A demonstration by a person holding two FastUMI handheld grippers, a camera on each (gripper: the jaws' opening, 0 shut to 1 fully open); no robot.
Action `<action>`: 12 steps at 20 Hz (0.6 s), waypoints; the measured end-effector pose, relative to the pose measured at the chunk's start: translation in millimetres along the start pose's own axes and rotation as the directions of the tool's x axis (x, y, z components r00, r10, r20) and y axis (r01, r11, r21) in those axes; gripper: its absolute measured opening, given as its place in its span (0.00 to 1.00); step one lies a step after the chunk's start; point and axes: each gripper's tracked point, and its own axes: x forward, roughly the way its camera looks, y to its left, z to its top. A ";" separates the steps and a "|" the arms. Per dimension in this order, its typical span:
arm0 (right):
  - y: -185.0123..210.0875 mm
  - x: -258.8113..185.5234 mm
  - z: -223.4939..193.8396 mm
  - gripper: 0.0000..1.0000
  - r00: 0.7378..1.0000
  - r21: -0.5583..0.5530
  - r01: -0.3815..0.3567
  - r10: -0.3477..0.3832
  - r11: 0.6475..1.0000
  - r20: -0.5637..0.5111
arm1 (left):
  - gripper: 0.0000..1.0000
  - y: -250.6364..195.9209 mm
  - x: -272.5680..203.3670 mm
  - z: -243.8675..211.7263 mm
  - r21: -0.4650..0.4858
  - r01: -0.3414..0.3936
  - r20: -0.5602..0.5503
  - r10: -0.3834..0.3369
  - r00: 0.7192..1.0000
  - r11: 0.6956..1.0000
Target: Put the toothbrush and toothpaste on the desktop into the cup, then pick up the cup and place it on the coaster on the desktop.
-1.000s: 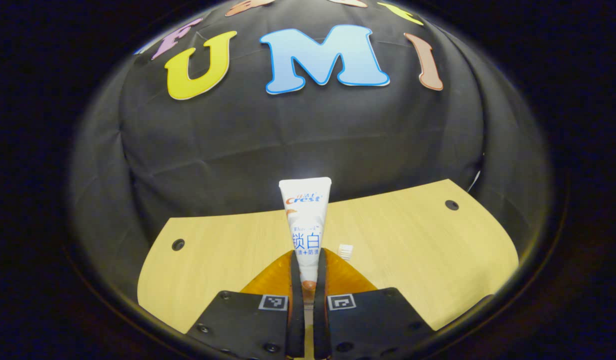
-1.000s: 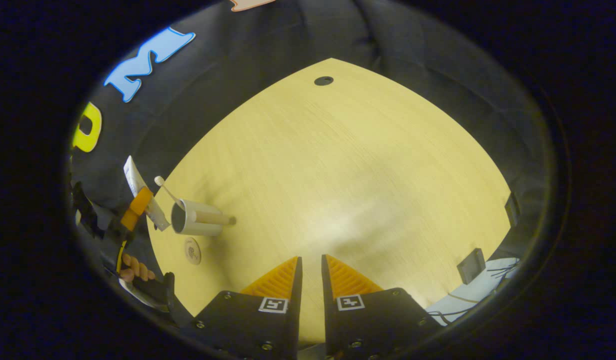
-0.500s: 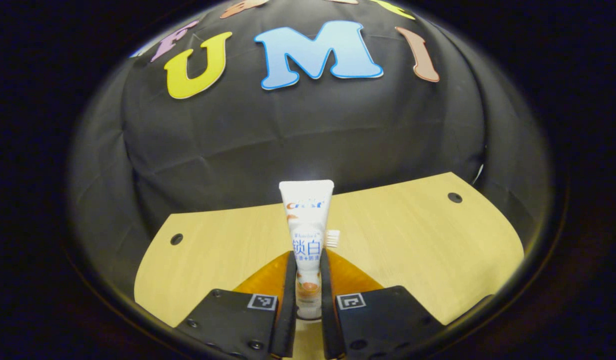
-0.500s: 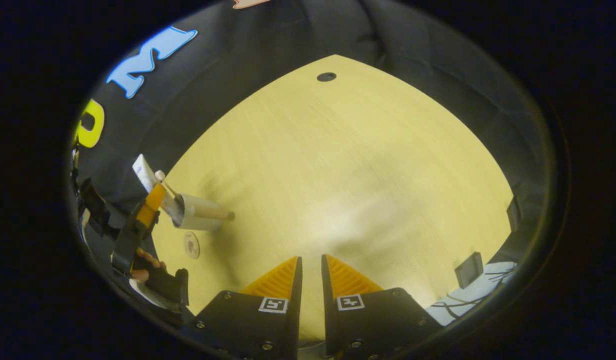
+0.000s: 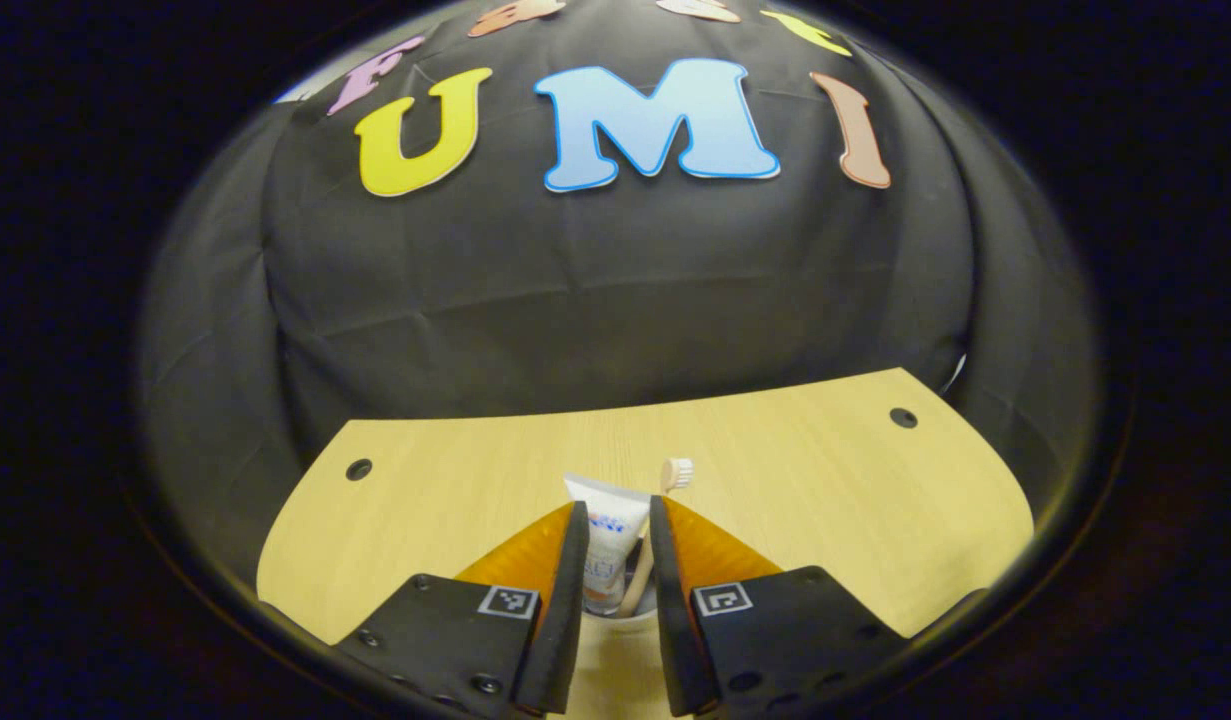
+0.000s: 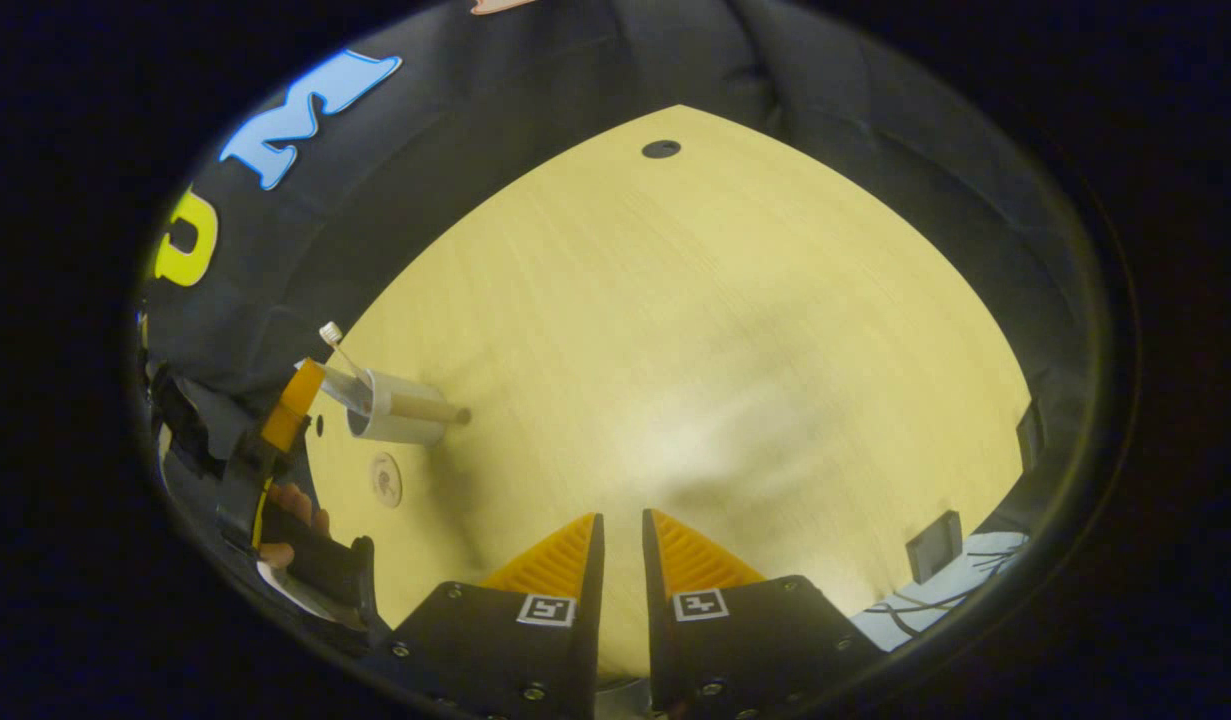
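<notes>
Step in hand: the toothpaste tube [image 5: 607,545] is seen standing low inside the white cup [image 6: 400,420], beside the toothbrush [image 5: 665,505]; the loading step is judged all but finished.
Left gripper [image 5: 615,560]: its orange fingers are parted around the tube; a gap is seen on the toothbrush side, so the tube is judged released rather than gripped.
Right gripper [image 6: 618,560]: held above bare desktop [image 6: 735,330], fingers nearly together with a narrow slit between, nothing held.
Cup: seen at the desk's left side in the right gripper view, upright, its wooden handle pointing away from the left gripper.
Coaster [image 6: 385,480]: a small round disc lies just beside the cup, apart from it.
Next move: the left gripper is to be drawn clear upward, then the cup gripped, lifted and set on the coaster without tipping its tall contents.
</notes>
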 end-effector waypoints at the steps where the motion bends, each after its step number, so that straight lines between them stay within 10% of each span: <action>1: 6.9 -1.6 1.5 0.21 1.000 -0.024 -0.010 0.010 1.000 -0.001 | 0.42 4.6 -6.2 -0.1 -0.007 -0.007 -0.002 0.007 1.000 1.000; 12: 90.2 18.1 48.7 0.19 0.994 -0.290 -0.108 0.101 0.951 -0.037 | 0.42 125.6 -99.0 2.6 -0.089 -0.154 -0.028 0.152 0.988 0.984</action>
